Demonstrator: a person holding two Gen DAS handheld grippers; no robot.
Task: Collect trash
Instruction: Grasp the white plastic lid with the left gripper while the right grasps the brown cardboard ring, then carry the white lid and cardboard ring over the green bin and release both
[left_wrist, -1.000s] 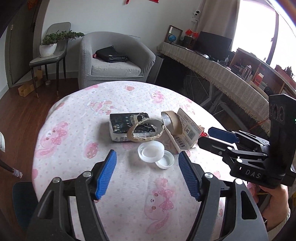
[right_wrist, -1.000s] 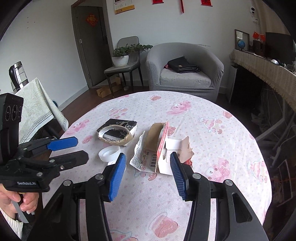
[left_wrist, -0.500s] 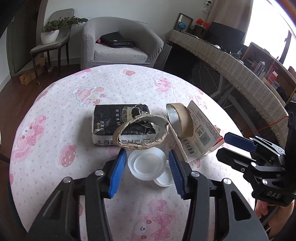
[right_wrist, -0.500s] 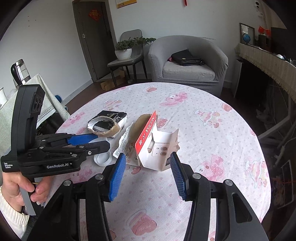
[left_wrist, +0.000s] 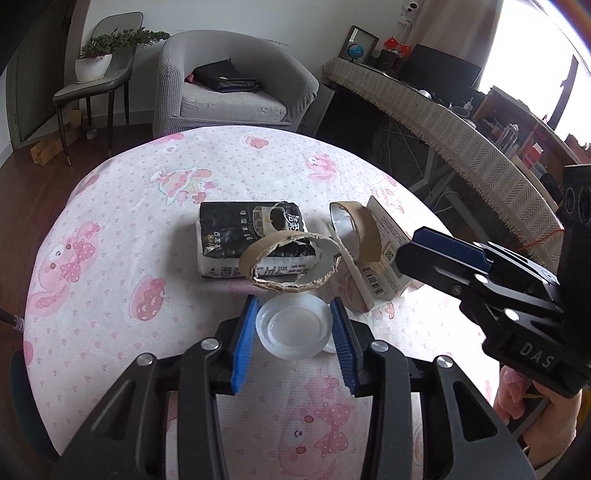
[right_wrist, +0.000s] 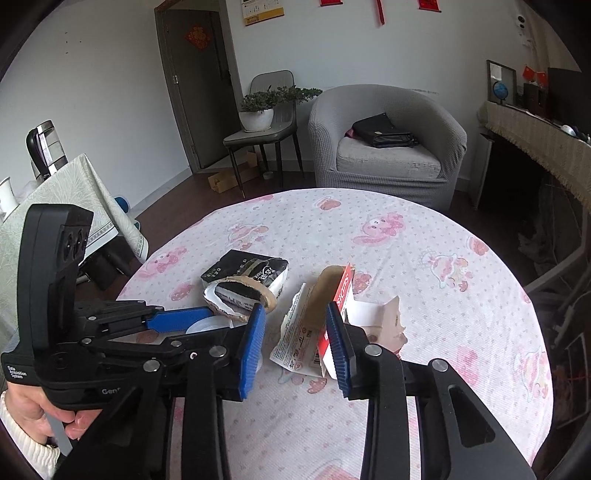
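Observation:
My left gripper (left_wrist: 293, 343) is shut on a round white plastic lid (left_wrist: 293, 326) lying on the pink-patterned tablecloth (left_wrist: 110, 258). A second, smaller lid (left_wrist: 328, 348) peeks out beside it. Just beyond lie a torn cardboard ring (left_wrist: 291, 266), a black tissue packet (left_wrist: 251, 236) and a foil-lined cardboard piece (left_wrist: 354, 232). My right gripper (right_wrist: 295, 345) straddles a torn red-and-white carton (right_wrist: 306, 332). Its jaws are closing, with the right pad at the carton's red flap and the left pad still apart from it. The left gripper's blue finger (right_wrist: 177, 320) shows at the left.
The round table's edge (right_wrist: 517, 295) curves close on every side. Behind it are a grey armchair (left_wrist: 229, 88) with a black bag, a chair holding a potted plant (left_wrist: 96, 74), and a long cloth-covered sideboard (left_wrist: 461, 136). A hand (right_wrist: 22, 410) holds the left gripper.
My left gripper moved forward and down to the white lid and closed on it. My right gripper came in over the torn carton and its jaws narrowed.

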